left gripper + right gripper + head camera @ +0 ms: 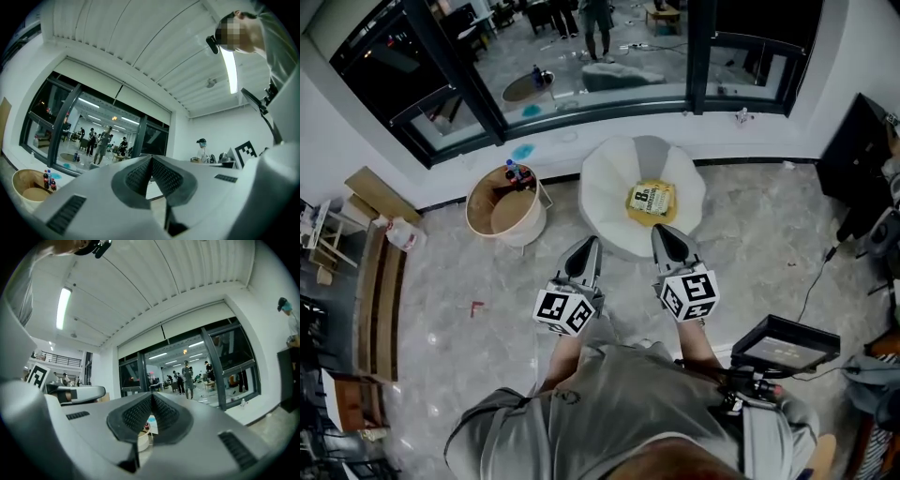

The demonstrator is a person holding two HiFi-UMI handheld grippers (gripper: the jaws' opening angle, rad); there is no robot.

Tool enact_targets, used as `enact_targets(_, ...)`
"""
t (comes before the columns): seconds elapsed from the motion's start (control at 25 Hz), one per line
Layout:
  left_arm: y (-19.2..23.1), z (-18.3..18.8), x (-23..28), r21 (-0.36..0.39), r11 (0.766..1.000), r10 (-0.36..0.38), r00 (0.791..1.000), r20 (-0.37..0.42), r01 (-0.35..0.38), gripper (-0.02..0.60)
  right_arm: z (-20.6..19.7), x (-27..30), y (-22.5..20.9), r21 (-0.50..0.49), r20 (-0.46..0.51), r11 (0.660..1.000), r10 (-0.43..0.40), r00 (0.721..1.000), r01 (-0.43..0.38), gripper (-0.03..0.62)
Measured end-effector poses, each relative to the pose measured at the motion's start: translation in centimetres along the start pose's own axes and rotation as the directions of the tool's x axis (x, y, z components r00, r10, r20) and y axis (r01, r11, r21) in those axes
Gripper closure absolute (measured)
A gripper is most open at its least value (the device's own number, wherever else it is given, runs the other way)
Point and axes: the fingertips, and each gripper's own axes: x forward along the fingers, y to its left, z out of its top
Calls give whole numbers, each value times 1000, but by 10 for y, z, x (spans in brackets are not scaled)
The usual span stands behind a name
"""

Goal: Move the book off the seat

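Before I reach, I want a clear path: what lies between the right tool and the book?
Nothing but the bare white seat separates the right tool from the book; the head view shows this.

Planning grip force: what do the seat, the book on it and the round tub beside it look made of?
Seat: white, matte, petal-lobed; soft fabric or moulded plastic, cannot tell.
Book: paper, yellow printed cover, lying flat.
Round tub: tan wood-look inside, white outer wall; perhaps thin board.
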Motion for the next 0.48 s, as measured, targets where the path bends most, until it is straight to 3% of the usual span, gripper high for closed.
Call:
enact_targets(0.28, 0, -7, 30, 121, 992, 25, 999, -21, -22, 569, -1, 1, -8, -24, -3, 1000, 11, 1000, -11, 580)
enact_targets(0.48, 11, -21, 56, 154, 988, 8, 1000, -29, -3, 569, -9, 17, -30, -59, -28, 998, -39, 999, 37, 580)
